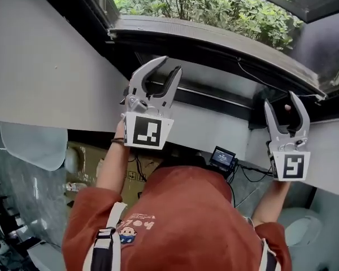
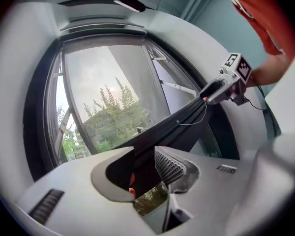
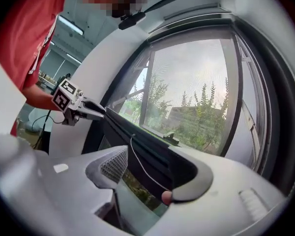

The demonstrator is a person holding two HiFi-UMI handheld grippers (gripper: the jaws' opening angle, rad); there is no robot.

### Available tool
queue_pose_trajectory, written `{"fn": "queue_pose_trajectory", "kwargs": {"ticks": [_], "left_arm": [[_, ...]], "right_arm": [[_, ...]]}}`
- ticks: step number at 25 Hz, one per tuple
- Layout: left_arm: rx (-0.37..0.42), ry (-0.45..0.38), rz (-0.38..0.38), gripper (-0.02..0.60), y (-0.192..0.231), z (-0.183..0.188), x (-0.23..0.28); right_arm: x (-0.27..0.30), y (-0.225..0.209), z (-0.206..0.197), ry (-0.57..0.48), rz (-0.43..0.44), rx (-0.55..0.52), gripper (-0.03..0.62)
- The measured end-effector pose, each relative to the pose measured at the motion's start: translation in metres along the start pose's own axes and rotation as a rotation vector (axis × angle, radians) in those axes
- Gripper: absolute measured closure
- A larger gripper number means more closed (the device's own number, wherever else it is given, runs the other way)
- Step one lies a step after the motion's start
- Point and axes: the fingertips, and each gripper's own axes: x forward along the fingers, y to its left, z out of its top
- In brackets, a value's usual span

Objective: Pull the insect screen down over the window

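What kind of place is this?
Indoors, right at a big window: green bushes show outside the glass, a plain white wall runs beside it, and a black insect screen bar crosses it. Which room of the building it is, I cannot tell.

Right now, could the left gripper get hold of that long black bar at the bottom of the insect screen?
Probably yes. The long black bar already runs between the left gripper's fingers, which stand apart around it, and nothing seems to block them. It looks as if they only need to close.
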Motion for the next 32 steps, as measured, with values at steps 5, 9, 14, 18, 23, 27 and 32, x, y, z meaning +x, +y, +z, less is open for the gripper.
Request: {"fn": "queue_pose_trajectory", "kwargs": {"ticks": [5, 9, 14, 18, 23, 27, 32], "left_arm": [[-0.160, 0.024, 0.025, 0.449, -0.024, -0.011, -0.013], [-0.268, 0.066, 0.034, 0.451, -0.047, -0.033, -0.024], [-0.373, 0.091, 0.078, 0.449, -0.065, -0.053, -0.037], [-0.425, 0.094, 0.108, 0.451, -0.073, -0.062, -0.045], [-0.422, 0.099, 0.111, 0.451, -0.083, -0.067, -0.052], [-0.428, 0.098, 0.120, 0.453, -0.085, -0.066, -0.052], [-0.417, 0.117, 0.157, 0.499, -0.076, -0.068, -0.050]], "right_arm": [[-0.016, 0.021, -0.013, -0.025, 0.020, 0.147, 0.327], [-0.026, 0.038, -0.031, -0.014, 0.009, 0.229, 0.329], [-0.033, 0.045, -0.041, -0.053, -0.083, 0.290, 0.329], [-0.036, 0.047, -0.050, -0.064, -0.126, 0.326, 0.329], [-0.038, 0.053, -0.059, -0.048, -0.125, 0.354, 0.362], [-0.036, 0.060, -0.062, -0.061, -0.155, 0.388, 0.383], [-0.027, 0.058, -0.066, -0.047, -0.186, 0.351, 0.451]]}}
